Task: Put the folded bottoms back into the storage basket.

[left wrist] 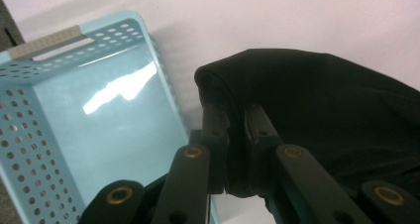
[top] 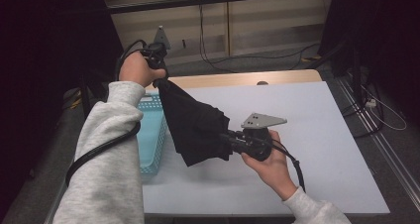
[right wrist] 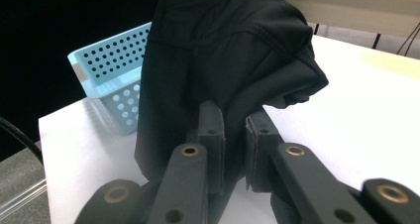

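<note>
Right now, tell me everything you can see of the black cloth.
The black cloth is a matte, soft fabric with a stitched hem, bunched in folds. It hangs lifted off the white table, stretched between both tools: the left tool pinches its upper corner, the right tool its lower edge, jaws closed on it. It hangs beside the light blue perforated basket; its lowest fold looks close to the table.

Black garment, plain, unpatterned. Light blue basket, walls dotted with round perforations, grey strip at one rim. White tabletop, tan wooden edge at the far side. Light grey sleeves.
</note>
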A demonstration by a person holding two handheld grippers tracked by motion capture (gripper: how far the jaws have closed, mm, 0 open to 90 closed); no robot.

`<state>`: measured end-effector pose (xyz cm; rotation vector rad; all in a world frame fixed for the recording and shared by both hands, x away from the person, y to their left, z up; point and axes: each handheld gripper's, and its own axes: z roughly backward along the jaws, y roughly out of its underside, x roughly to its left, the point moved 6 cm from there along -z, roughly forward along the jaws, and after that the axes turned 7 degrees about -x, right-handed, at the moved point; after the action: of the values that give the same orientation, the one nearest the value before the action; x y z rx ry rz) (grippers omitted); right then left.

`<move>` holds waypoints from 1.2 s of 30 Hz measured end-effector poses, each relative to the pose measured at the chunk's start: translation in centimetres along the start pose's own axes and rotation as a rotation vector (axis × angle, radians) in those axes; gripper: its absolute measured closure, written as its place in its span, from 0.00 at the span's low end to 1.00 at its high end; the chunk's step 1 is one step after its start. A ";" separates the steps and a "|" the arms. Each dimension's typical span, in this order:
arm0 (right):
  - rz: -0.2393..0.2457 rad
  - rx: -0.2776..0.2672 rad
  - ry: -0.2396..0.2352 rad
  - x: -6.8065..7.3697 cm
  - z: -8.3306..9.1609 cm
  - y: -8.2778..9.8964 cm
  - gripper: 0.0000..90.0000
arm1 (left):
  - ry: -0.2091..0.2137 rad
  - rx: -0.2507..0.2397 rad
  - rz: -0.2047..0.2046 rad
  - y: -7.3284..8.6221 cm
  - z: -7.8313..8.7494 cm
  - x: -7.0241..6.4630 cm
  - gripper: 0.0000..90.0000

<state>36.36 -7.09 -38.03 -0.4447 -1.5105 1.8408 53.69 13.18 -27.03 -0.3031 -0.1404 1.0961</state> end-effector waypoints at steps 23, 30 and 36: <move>0.001 -0.031 -0.036 1.3 -1.7 -1.8 0.90 | -0.027 -0.023 0.017 -0.1 2.7 1.7 0.91; 0.006 -0.050 -0.053 2.0 -2.2 -2.6 0.90 | -0.031 -0.033 0.030 0.0 3.9 2.6 0.91; 0.011 -0.057 -0.072 2.6 -2.8 -3.2 0.90 | -0.042 -0.048 0.043 0.2 4.9 3.3 0.91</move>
<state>37.33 -3.06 -35.29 -0.4190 -1.6155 1.8434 53.77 17.07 -22.59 -0.3275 -0.1987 1.1429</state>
